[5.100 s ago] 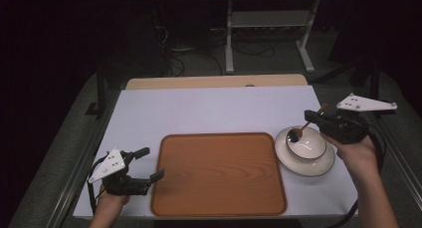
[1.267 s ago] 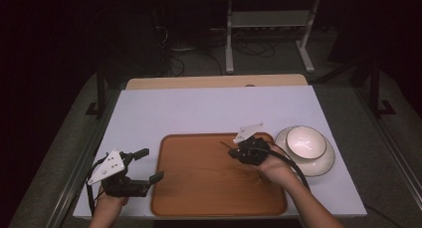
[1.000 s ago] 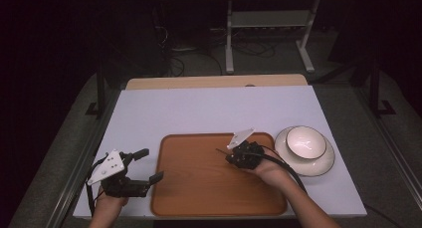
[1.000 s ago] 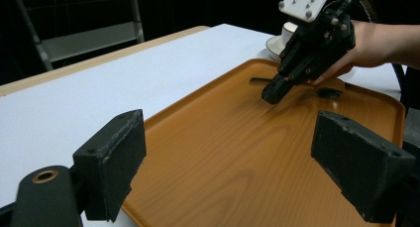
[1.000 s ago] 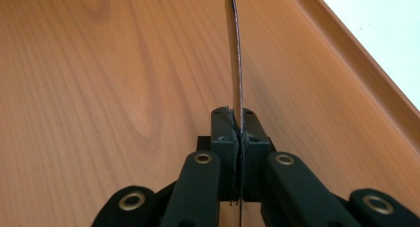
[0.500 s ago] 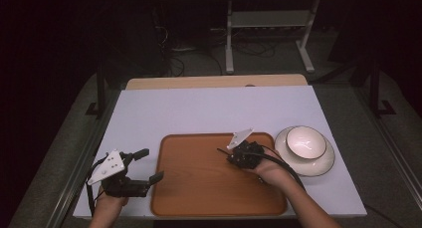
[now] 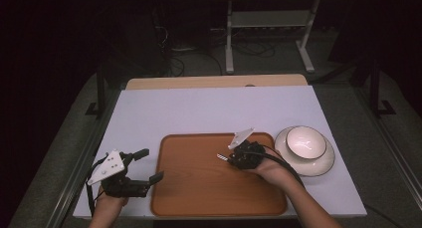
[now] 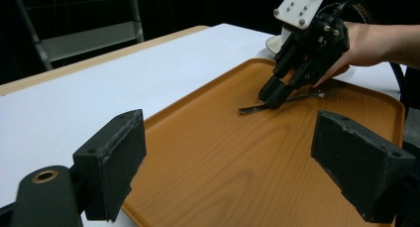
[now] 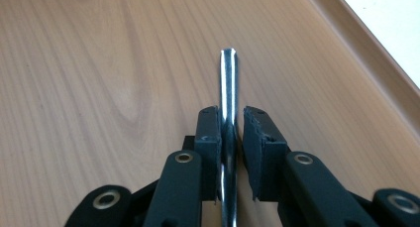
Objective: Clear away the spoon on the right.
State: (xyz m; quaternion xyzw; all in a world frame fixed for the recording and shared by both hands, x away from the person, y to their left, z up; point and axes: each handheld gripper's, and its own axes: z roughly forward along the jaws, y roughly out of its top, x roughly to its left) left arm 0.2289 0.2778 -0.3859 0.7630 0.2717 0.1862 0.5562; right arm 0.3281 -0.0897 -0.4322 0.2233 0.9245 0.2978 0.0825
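Setting: lab or recording studio, not a home. Evidence: white-topped table [image 7: 214, 111] standing alone on grey carpet, dark unlit surroundings, loose cables [image 7: 174, 63] on the floor behind, metal stand [image 7: 268, 34] at back. Table dressed sparsely with a wooden tray [image 7: 199, 188] and a white bowl [image 7: 304, 142] on a plate.

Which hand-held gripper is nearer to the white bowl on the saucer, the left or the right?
Right. The right hand-held gripper is over the wooden tray, just beside the white bowl. The left hand-held gripper sits off the tray's far side, much farther away.
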